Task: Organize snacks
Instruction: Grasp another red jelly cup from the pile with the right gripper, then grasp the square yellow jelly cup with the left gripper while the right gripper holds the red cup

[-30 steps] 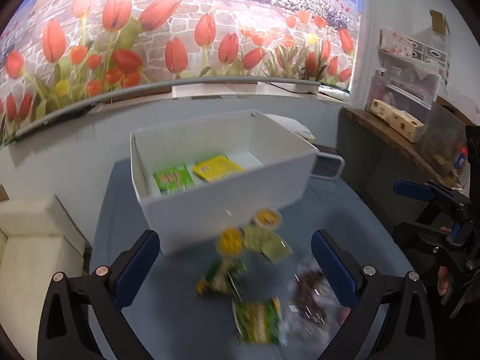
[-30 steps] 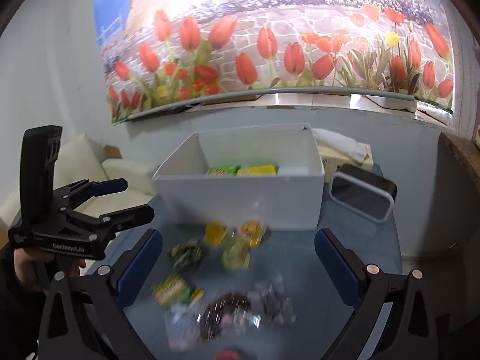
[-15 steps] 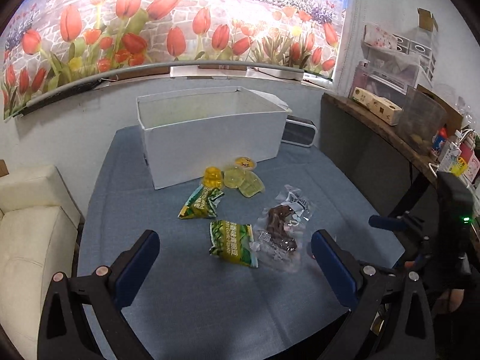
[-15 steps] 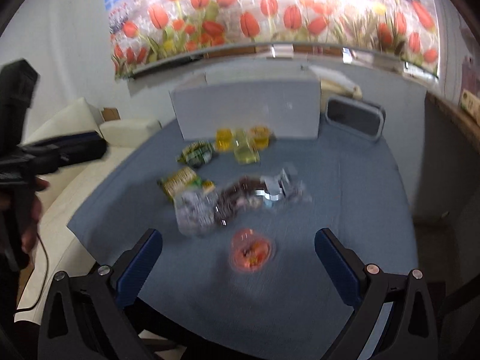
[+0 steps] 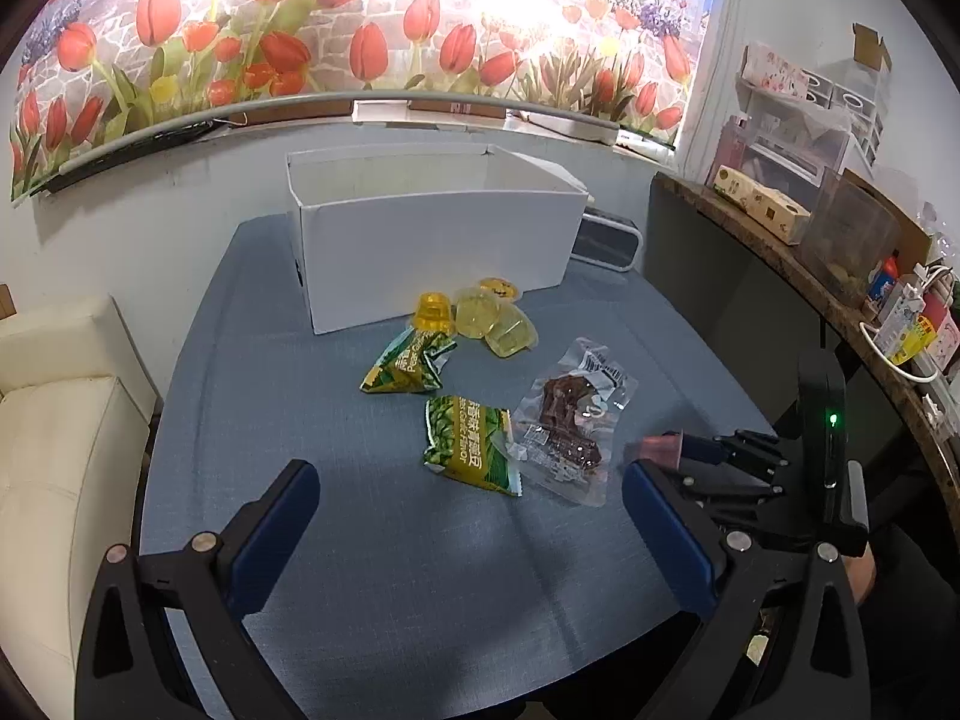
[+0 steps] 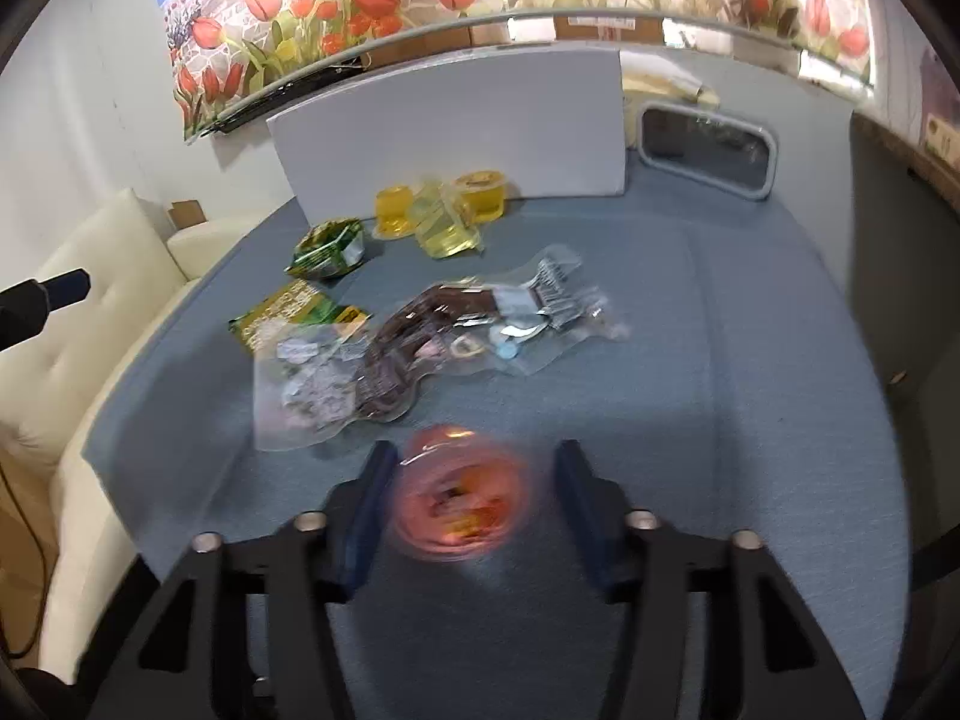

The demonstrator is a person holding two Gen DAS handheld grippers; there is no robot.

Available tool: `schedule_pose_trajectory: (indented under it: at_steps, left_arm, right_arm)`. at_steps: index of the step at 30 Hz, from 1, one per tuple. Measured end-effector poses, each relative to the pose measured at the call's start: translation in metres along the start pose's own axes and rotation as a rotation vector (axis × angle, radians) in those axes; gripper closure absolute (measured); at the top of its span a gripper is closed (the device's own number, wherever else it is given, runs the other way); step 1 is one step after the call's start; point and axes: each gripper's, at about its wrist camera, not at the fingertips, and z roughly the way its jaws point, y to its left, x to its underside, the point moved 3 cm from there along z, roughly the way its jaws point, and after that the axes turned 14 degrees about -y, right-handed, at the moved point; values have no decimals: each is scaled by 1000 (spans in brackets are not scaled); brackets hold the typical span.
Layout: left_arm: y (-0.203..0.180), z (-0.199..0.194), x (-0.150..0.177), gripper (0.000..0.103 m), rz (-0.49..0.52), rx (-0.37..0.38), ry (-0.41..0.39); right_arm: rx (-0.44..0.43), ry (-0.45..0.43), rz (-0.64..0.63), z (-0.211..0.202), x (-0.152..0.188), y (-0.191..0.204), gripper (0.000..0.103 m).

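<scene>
The small round orange plastic jelly cup (image 6: 462,501) sat between the right tongs (image 6: 471,495), whose half-closed jaws were not clearly touching it (blurred). It looked light, smooth, slightly squashable, best held across its side wall. The left tongs (image 5: 468,516) were wide, empty.

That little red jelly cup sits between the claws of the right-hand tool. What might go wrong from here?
The red jelly cup sits between the right gripper's fingers, with small gaps either side. An off-centre close might push the round cup away. The clear meat packet lies just beyond, so a forward slip might nudge it.
</scene>
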Motion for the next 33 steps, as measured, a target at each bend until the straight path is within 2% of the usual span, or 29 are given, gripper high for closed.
schedule_pose_trajectory:
  at_steps: [2, 11, 16, 21, 24, 28, 32, 33]
  left_arm:
    - [1, 2, 0, 0, -4, 2, 2]
    - [-4, 16, -3, 0, 13, 5, 24]
    - [-20, 49, -17, 0, 37, 10, 34]
    - [-34, 104, -36, 0, -25, 34, 62]
    - [-44, 137, -44, 0, -52, -9, 81]
    - [-57, 180, -42, 0, -110, -62, 145]
    - [-62, 211, -30, 2, -106, -152, 187]
    - [-64, 216, -27, 6, -97, -166, 194]
  right_arm:
    - [-75, -4, 37, -2, 0, -1, 54]
    - [-73, -68, 9, -25, -6, 4, 54]
    - [-65, -115, 13, -52, -15, 0, 54]
    - [-45, -152, 37, -80, -17, -12, 54]
    - [-35, -166, 65, -88, -14, -21, 54]
    - [-21, -175, 97, -95, -8, -32, 54]
    - [-26, -173, 123, -100, -4, -42, 54]
    - [-28, -174, 121, -101, -4, -43, 54]
